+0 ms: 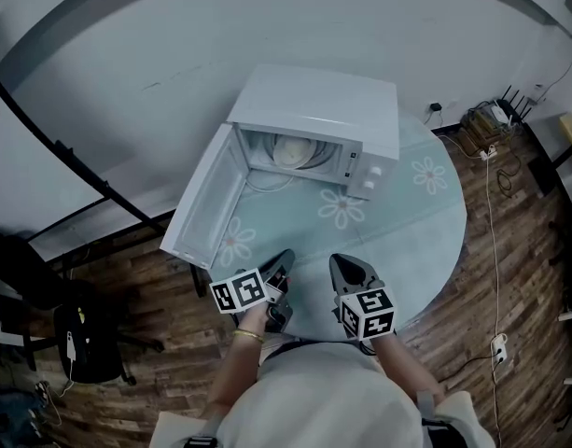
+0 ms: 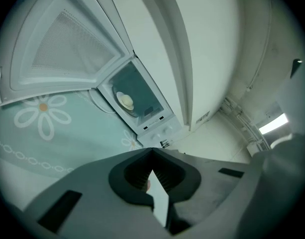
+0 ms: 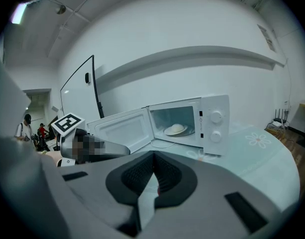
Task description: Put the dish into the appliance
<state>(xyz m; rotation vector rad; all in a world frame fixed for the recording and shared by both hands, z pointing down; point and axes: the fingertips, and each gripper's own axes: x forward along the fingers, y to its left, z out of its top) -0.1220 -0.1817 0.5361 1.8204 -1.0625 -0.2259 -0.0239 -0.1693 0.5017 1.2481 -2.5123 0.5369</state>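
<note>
A white microwave [image 1: 327, 119] stands on the round table [image 1: 425, 222], its door [image 1: 206, 203] swung wide open to the left. A pale dish [image 1: 293, 150] sits inside the cavity, also seen as the dish [image 2: 125, 100] and the dish [image 3: 175, 129]. My left gripper [image 1: 284, 259] and right gripper [image 1: 341, 263] hover side by side over the table's near edge, well short of the microwave. The left gripper [image 2: 151, 152] has its jaws shut with nothing between them. The right gripper [image 3: 153, 155] is likewise shut and empty.
The tablecloth is light teal with flower prints [image 1: 341, 208]. A dark chair [image 1: 80, 339] stands on the wooden floor at left. Cables and a power strip [image 1: 491, 124] lie at right. A black rail [image 1: 71, 157] slants along the wall. People [image 3: 28, 128] stand far behind.
</note>
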